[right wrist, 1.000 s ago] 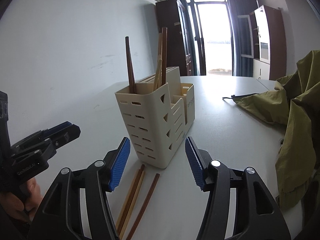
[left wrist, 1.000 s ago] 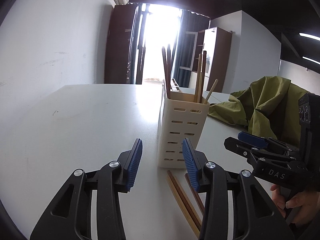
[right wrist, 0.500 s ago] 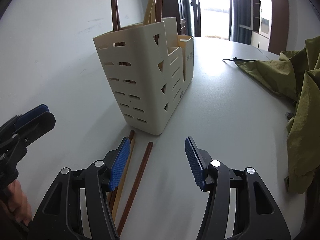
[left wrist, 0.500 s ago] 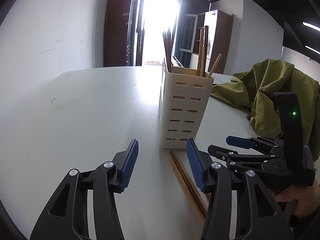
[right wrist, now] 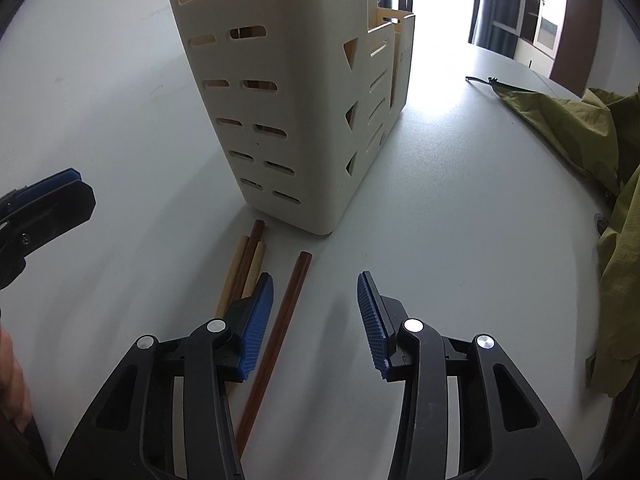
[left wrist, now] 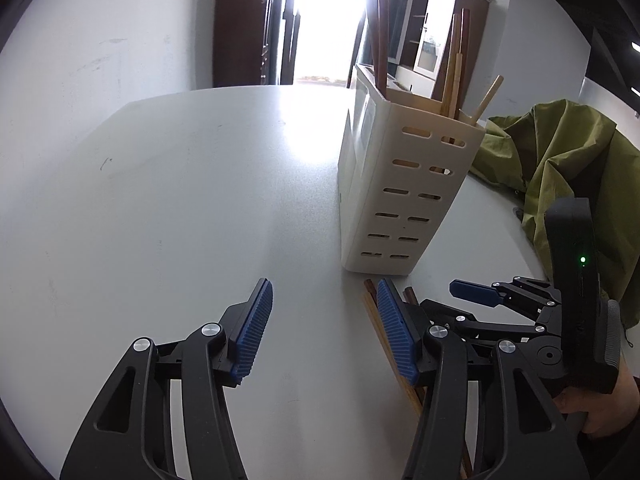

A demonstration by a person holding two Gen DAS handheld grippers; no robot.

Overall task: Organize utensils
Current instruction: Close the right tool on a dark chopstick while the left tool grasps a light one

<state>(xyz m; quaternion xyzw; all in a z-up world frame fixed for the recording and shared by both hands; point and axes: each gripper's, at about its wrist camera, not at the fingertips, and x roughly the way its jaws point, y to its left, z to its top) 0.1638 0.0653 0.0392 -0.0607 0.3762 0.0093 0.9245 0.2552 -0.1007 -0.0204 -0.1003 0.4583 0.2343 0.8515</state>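
Olive cloth beside slotted cream holder; loose chopsticks before it.

A white surface ran back to a plain white wall. Beyond it a bright doorway flooded the room with daylight, flanked by a dark wooden cabinet and a glass-fronted cupboard. An olive-green cloth lay crumpled at the surface's far right.
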